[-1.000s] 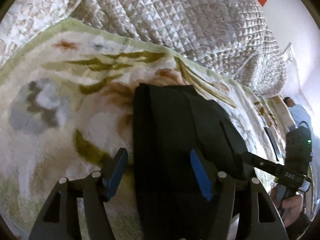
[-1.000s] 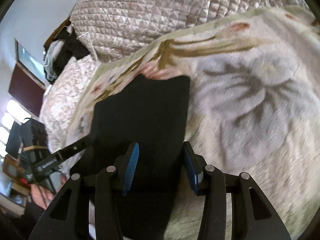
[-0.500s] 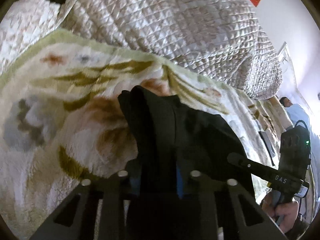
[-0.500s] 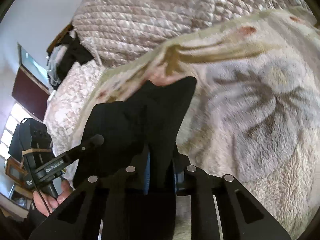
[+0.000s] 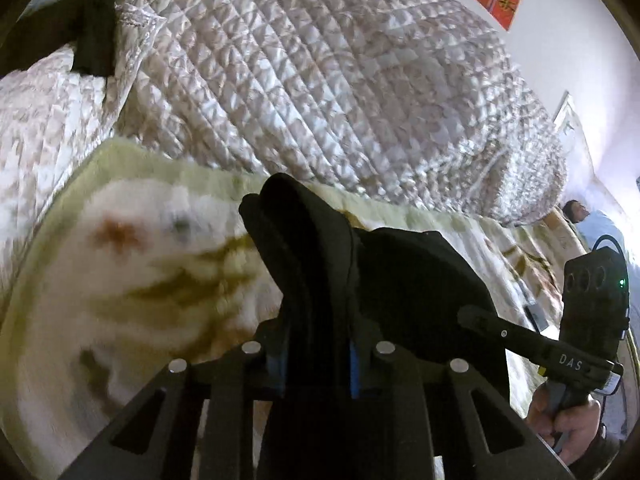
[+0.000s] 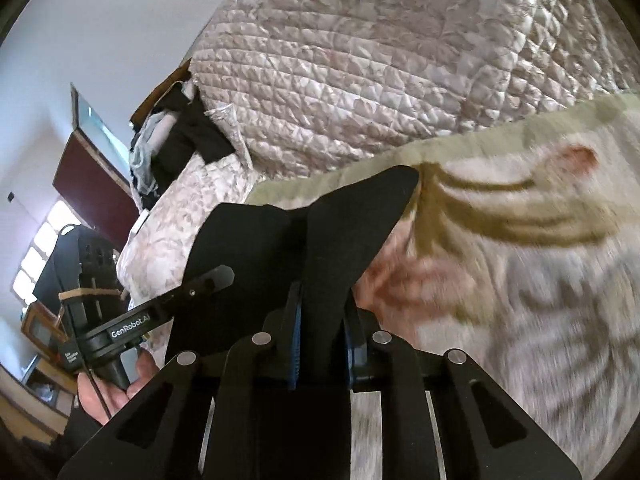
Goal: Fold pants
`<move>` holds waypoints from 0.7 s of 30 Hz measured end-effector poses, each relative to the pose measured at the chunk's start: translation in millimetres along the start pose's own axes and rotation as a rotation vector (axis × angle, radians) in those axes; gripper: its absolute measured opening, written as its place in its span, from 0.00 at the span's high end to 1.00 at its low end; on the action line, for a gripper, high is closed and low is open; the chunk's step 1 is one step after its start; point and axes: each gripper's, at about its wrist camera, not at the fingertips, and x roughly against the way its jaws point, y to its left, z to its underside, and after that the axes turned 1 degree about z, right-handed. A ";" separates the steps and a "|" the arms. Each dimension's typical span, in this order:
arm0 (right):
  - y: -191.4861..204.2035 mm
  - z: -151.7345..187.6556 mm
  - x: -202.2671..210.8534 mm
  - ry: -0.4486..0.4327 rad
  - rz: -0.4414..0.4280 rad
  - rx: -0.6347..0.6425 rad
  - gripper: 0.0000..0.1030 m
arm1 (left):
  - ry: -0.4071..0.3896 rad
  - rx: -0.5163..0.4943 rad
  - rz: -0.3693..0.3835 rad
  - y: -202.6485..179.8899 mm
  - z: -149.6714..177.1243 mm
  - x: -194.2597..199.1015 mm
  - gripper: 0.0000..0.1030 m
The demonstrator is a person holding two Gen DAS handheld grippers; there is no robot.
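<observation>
The black pants (image 5: 320,264) are bunched and lifted off a fuzzy floral blanket (image 5: 132,280). My left gripper (image 5: 316,354) is shut on one edge of the pants, the cloth standing up between its blue pads. My right gripper (image 6: 322,336) is shut on the other edge of the pants (image 6: 336,240). Each gripper shows in the other's view: the right one in the left wrist view (image 5: 472,316), the left one in the right wrist view (image 6: 218,276). The lower part of the pants is hidden behind the fingers.
A quilted beige comforter (image 5: 340,80) is heaped at the back of the bed. Dark clothes (image 6: 188,136) lie by the headboard. A person (image 5: 580,216) lies at the far right. The blanket (image 6: 520,280) spreads to the right.
Both grippers closed on the pants' edges, then lifted them up and away from the blanket toward the comforter. The pants went from lying flat to bunched and raised.
</observation>
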 end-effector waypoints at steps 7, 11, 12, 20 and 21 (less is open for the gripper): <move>-26.6 -8.0 -50.1 0.095 0.138 0.020 0.79 | 0.102 0.036 -0.157 38.9 2.8 -50.7 0.72; -31.1 -5.9 -29.1 0.043 0.206 0.055 0.74 | 0.063 0.044 -0.256 49.1 8.9 -36.3 0.72; -28.3 -5.7 -23.1 0.035 0.215 0.066 0.74 | 0.050 0.056 -0.244 48.9 10.0 -29.6 0.72; 21.3 40.1 -1.7 0.056 0.238 0.260 0.78 | 0.010 -0.047 -0.166 1.3 53.2 5.5 0.72; 22.4 49.7 -7.7 0.087 0.252 0.281 0.79 | 0.025 -0.060 -0.171 -2.5 59.3 2.5 0.72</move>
